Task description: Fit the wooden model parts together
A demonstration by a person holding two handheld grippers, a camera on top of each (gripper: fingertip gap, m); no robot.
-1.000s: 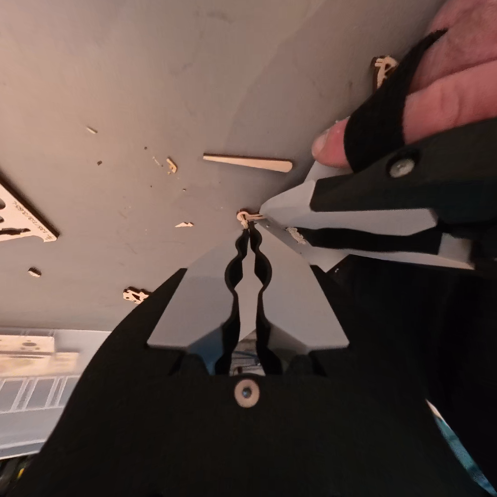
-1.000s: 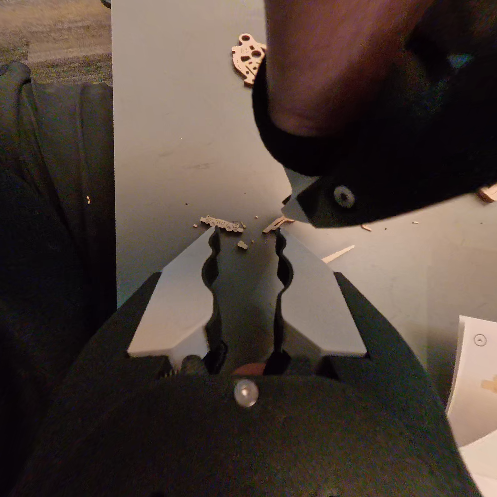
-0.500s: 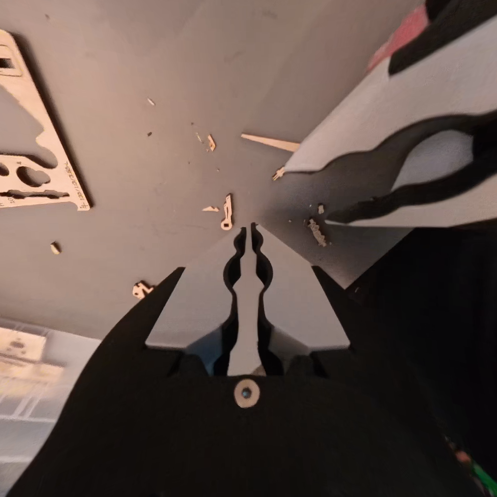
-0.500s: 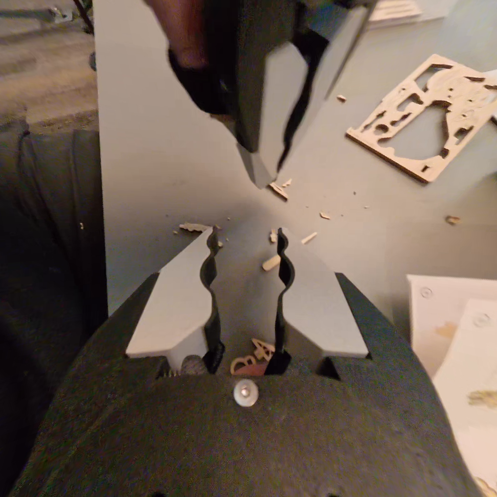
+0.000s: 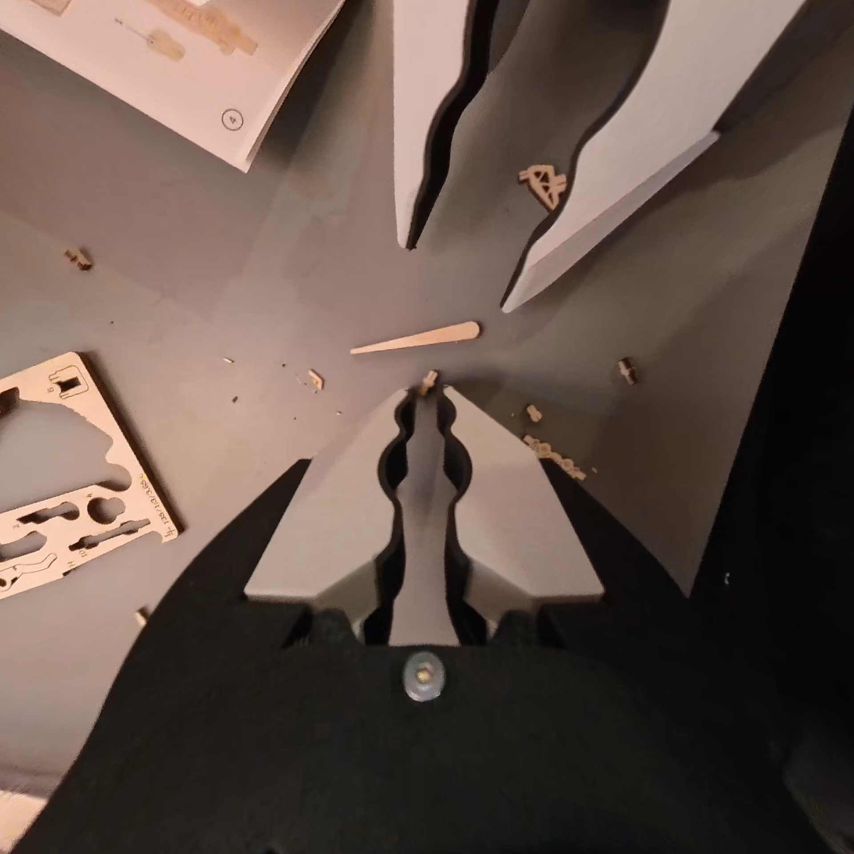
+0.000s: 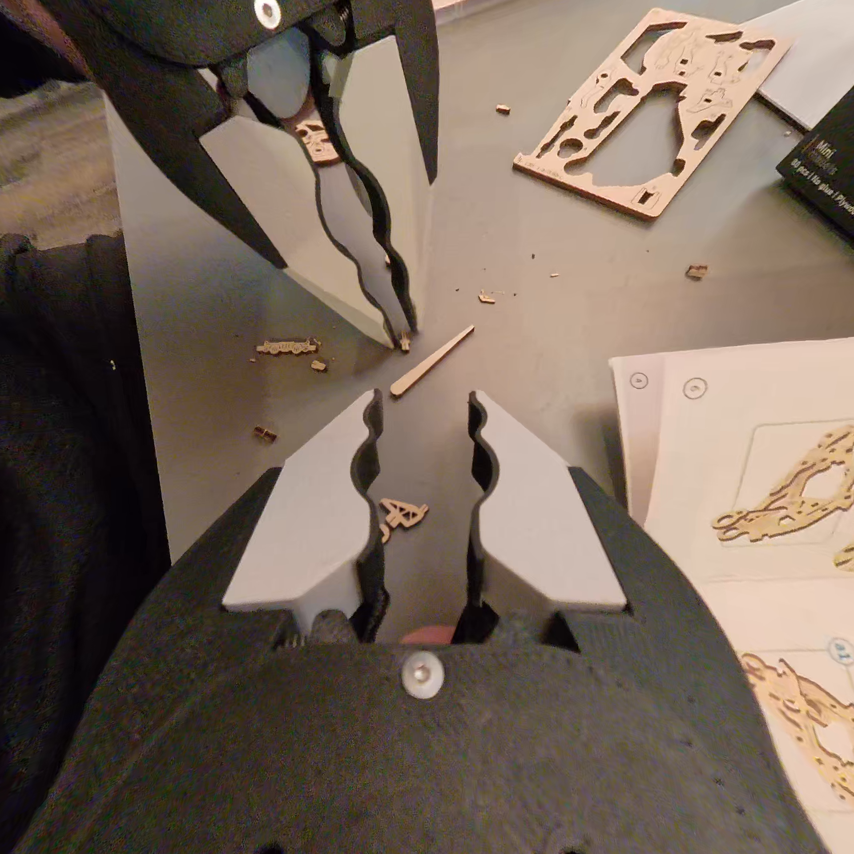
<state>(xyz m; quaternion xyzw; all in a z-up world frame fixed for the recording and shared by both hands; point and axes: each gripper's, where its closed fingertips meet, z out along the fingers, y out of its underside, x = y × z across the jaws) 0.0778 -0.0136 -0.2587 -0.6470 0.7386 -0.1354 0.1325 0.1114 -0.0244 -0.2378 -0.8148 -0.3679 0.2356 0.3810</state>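
Note:
My left gripper (image 5: 426, 393) is down at the grey table (image 5: 231, 277) with its jaws a little apart. A small wooden peg (image 5: 429, 382) stands between its fingertips, and I see no pad pressing on it. The right wrist view shows the same tips (image 6: 403, 337) on the table around that peg (image 6: 405, 343). My right gripper (image 6: 425, 402) is open and empty above the table; it also shows in the left wrist view (image 5: 457, 277). A small lattice-shaped wooden part (image 6: 402, 513) lies on the table under its fingers. A tapered wooden stick (image 5: 416, 341) lies between the two grippers.
A punched-out wooden sheet (image 6: 647, 115) lies at the far right and an instruction booklet (image 6: 739, 462) at the near right. A black box (image 6: 822, 161) sits at the right edge. A track-like part (image 6: 286, 346) and loose pegs (image 6: 265, 433) lie near the table's left edge. Some 5 cm of space lies between my two pairs of fingers.
My left gripper held a small looped pin a second ago, then was shut with the pin lying on the table. It has swung round and parted its jaws around a peg. The right gripper pulled back.

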